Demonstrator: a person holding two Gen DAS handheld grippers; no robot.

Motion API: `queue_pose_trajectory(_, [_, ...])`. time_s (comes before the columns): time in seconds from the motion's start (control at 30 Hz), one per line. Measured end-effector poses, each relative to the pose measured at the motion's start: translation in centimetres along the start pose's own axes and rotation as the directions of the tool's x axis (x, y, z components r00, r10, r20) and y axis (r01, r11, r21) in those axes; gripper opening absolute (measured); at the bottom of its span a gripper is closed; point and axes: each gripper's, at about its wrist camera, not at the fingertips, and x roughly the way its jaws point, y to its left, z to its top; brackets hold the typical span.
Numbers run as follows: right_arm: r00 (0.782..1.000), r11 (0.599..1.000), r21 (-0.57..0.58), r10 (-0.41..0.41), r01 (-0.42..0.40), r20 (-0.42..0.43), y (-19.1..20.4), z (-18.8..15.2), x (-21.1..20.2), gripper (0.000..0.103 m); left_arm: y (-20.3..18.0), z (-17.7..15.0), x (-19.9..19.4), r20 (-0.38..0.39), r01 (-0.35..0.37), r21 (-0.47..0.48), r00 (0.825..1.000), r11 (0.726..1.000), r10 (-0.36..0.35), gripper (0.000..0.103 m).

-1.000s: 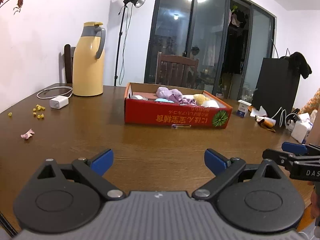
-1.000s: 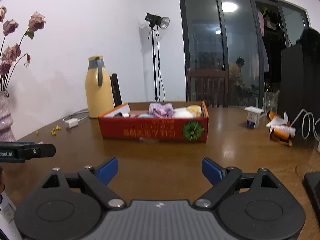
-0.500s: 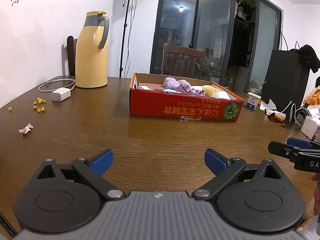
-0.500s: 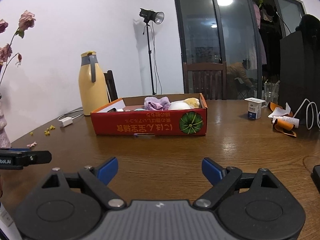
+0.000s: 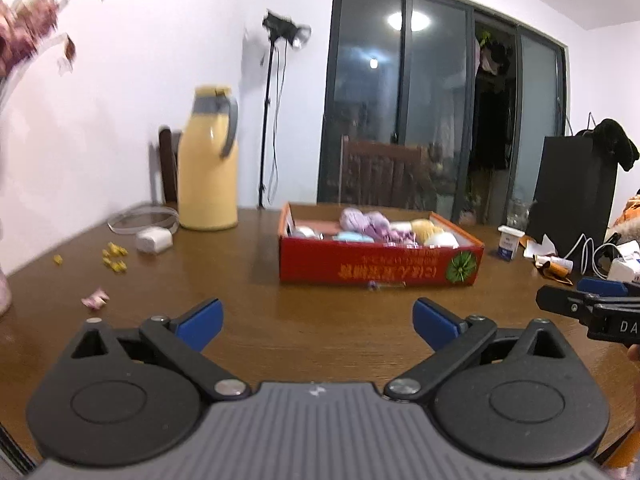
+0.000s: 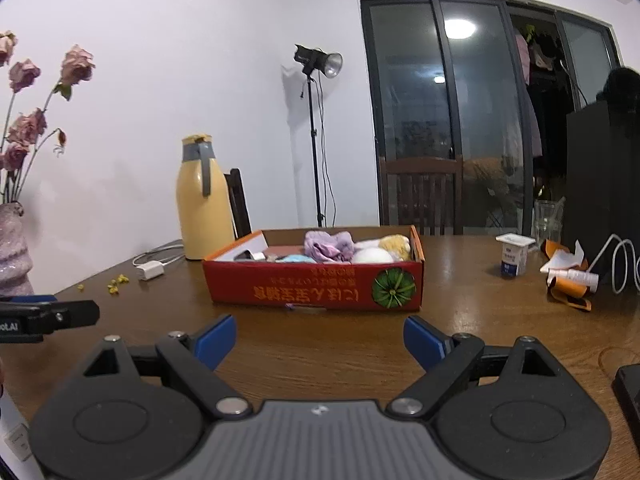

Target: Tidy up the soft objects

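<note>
A shallow red cardboard box (image 5: 380,268) (image 6: 316,286) stands on the brown table, holding several soft things: a purple cloth (image 5: 370,222) (image 6: 328,245), a pale blue piece (image 6: 296,259), a white ball (image 6: 372,256) and a yellow plush (image 5: 426,228) (image 6: 396,245). My left gripper (image 5: 318,322) is open and empty, well short of the box. My right gripper (image 6: 319,338) is also open and empty, in front of the box. Each gripper shows at the edge of the other's view.
A yellow thermos jug (image 5: 208,160) (image 6: 202,200), a white charger with cable (image 5: 154,239) and yellow crumbs (image 5: 114,258) lie left. A vase of dried roses (image 6: 16,248) stands far left. A milk carton (image 6: 512,258), orange wrappers (image 6: 568,286) and cables lie right.
Both views have tilted and shifted: the box dropped lower in the left wrist view, and the roses came into its top left. Both grippers stay open and empty.
</note>
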Motion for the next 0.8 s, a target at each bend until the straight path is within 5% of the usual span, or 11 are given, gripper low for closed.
queue_pose_trajectory(0.17, [1.0, 0.999, -0.044, -0.003, 0.005, 0.028, 1.4, 0.1, -2.7, 0.092, -0.7, -1.1, -2.9, 0.06, -0.058, -0.009, 0.997, 0.998, 0.058, 0.103])
queue_pose_trajectory(0.53, [0.997, 0.999, -0.03, -0.034, 0.036, 0.069, 3.7, -1.6, -8.6, 0.094, -2.1, -3.3, -7.9, 0.052, 0.007, 0.008, 0.999, 1.0, -0.008, 0.103])
queue_pose_trajectory(0.8, [0.996, 0.999, -0.025, -0.035, 0.037, 0.079, 3.9, -1.8, -8.9, 0.1, -2.4, -3.0, -8.0, 0.063, 0.008, 0.012, 0.998, 1.0, -0.009, 0.103])
